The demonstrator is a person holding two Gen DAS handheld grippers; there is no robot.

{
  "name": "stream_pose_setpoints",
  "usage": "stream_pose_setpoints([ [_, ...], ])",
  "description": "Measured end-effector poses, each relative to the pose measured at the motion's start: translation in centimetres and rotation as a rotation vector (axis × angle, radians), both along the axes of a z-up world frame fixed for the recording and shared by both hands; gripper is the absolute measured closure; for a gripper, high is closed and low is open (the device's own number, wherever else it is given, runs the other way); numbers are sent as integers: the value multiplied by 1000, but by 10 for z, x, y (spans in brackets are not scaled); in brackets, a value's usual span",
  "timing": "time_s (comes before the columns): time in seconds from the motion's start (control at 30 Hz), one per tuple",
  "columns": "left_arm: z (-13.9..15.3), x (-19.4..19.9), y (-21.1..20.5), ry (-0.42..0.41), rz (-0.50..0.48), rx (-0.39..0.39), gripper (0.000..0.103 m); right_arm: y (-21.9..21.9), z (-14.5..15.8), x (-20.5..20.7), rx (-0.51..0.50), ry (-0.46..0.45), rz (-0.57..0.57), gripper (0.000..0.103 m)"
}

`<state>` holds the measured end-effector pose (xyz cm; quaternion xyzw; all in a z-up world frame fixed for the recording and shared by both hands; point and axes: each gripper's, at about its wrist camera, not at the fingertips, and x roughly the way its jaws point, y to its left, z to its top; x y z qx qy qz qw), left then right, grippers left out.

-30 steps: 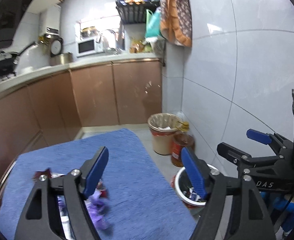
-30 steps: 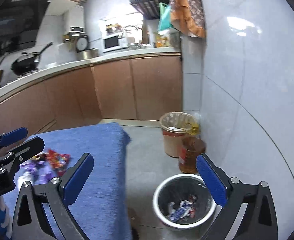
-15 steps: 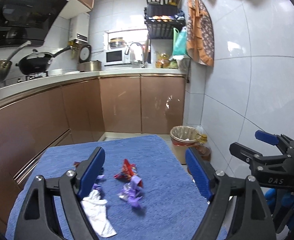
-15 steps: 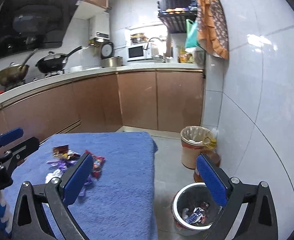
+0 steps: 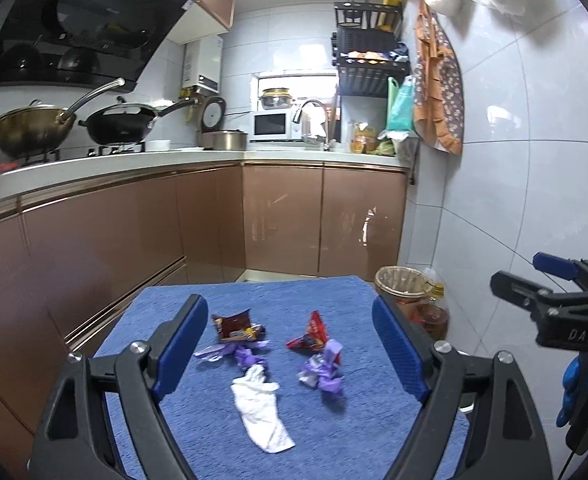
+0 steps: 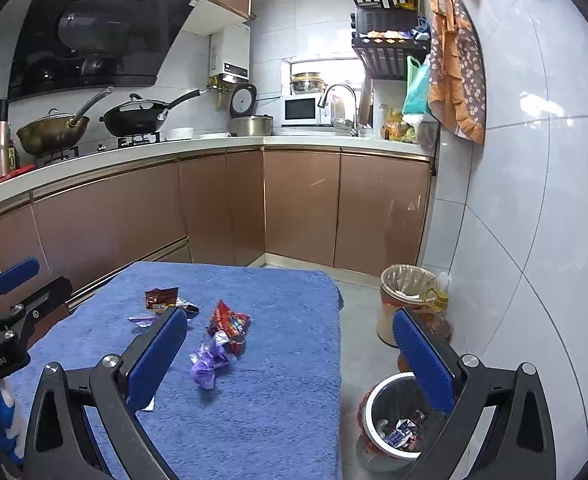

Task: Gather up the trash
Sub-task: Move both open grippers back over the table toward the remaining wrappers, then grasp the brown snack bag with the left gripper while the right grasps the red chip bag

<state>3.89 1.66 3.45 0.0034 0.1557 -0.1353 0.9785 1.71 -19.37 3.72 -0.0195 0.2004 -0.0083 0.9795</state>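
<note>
Trash lies on a blue towel-covered table (image 5: 198, 408) (image 6: 286, 400): a crumpled white tissue (image 5: 260, 404), a purple wrapper (image 5: 321, 374) (image 6: 208, 364), a red wrapper (image 5: 310, 334) (image 6: 230, 322), a dark brown wrapper (image 5: 232, 324) (image 6: 162, 298) and a small purple scrap (image 5: 238, 354). My left gripper (image 5: 290, 344) is open and empty above the near side of the table. My right gripper (image 6: 290, 356) is open and empty over the table's right edge. A small white-rimmed waste bin (image 6: 394, 420) with wrappers inside stands on the floor to the right.
A bag-lined bin (image 5: 402, 284) (image 6: 408, 300) and an oil bottle (image 6: 434, 316) stand by the tiled right wall. Brown kitchen cabinets (image 5: 286, 216) run along the left and back, with pans and a microwave on the counter.
Both grippers have risen and tilted up, so the views have swung from the floor and table edge to the whole table and kitchen. Both stay open and empty.
</note>
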Motion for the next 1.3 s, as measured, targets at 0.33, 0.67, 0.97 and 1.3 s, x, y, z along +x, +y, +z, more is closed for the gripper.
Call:
stream_pose_setpoints([
  [0.33, -15, 18, 79, 9, 143, -13, 19, 21, 2, 11, -13, 7, 43, 0],
  [0.67, -49, 63, 137, 138, 184, 2, 19, 22, -18, 48, 43, 59, 115, 0],
  [0.97, -80, 143, 110, 310, -42, -81, 20, 17, -57, 117, 91, 195, 189, 18],
  [1.3, -123, 242, 50, 492, -139, -106, 20, 46, -108, 201, 64, 387, 314, 34],
])
